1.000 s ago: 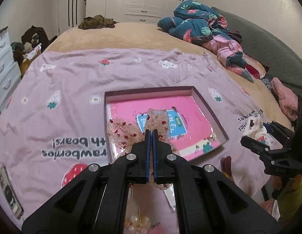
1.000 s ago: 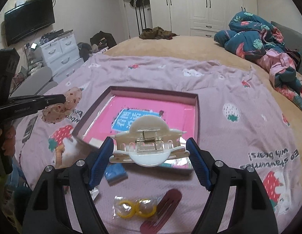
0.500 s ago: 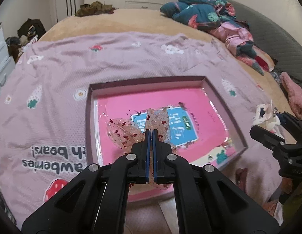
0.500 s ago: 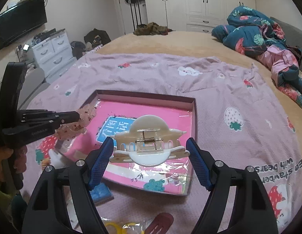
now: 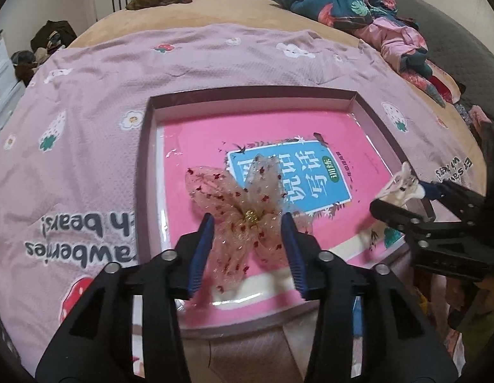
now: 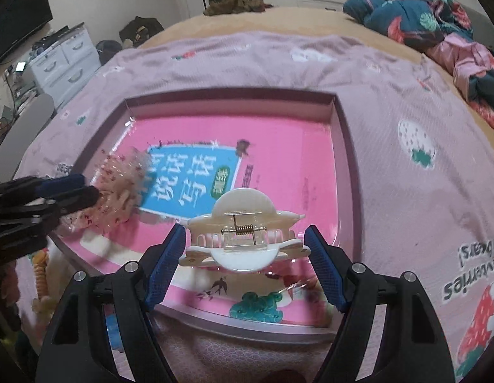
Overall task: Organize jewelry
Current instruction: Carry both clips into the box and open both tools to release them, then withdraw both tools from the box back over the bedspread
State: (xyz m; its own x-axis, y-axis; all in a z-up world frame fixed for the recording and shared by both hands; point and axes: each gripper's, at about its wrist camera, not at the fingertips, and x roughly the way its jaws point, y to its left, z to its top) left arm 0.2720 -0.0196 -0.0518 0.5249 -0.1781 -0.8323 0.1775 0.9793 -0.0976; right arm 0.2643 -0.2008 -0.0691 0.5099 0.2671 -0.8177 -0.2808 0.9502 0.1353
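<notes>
While your left gripper [image 5: 248, 223] hangs with jaws spread wide, the sheer bow [image 5: 243, 210] lies loose between them inside the box [image 5: 144, 159]; your right gripper [image 6: 245, 242] jaws pinch the cream claw clip [image 6: 243, 239] over the box's near edge.

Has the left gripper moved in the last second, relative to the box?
Yes. The left gripper advanced from the box's near-left corner to over its pink lining, and its fingers opened, leaving the sheer bow lying between them.
</notes>
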